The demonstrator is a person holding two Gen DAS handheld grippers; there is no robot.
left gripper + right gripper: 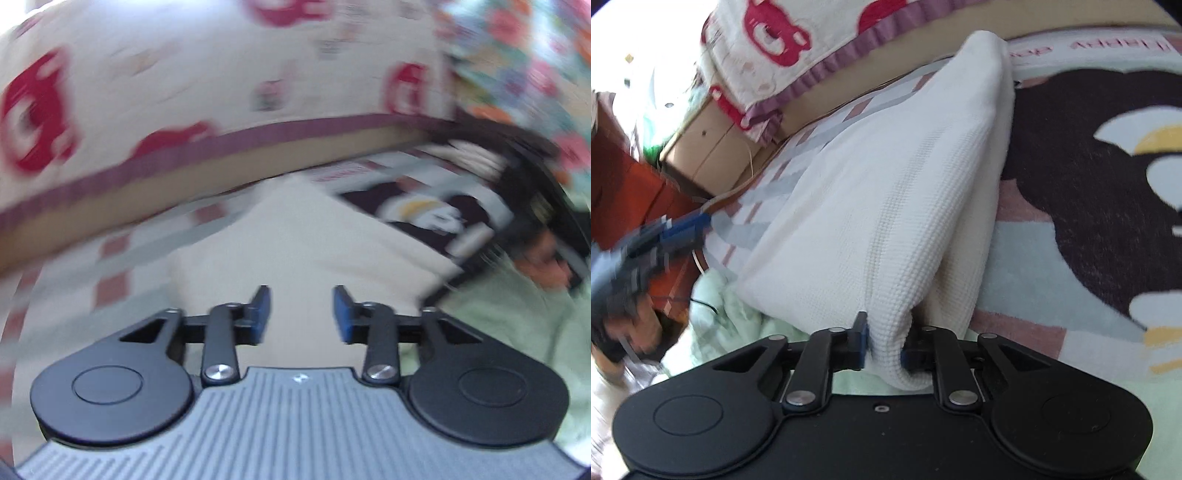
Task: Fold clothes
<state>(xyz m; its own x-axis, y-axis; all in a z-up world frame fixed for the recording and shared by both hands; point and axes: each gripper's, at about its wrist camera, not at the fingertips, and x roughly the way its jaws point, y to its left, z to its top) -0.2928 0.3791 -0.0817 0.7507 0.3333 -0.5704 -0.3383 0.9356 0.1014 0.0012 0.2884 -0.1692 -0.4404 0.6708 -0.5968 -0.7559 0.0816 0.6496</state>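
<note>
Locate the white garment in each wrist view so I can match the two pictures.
Left wrist: the white garment lies blurred at centre, beyond the open, empty left gripper.
Right wrist: it runs from top centre down to the bottom, where the right gripper is shut on its near edge.
Shared landmark: the dark cartoon rug, right of the garment in both.

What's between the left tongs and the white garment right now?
Nothing visible. The left tongs are open and empty, with the white garment lying straight ahead of them, though that view is motion-blurred. The right tongs are shut on its near edge.
</note>
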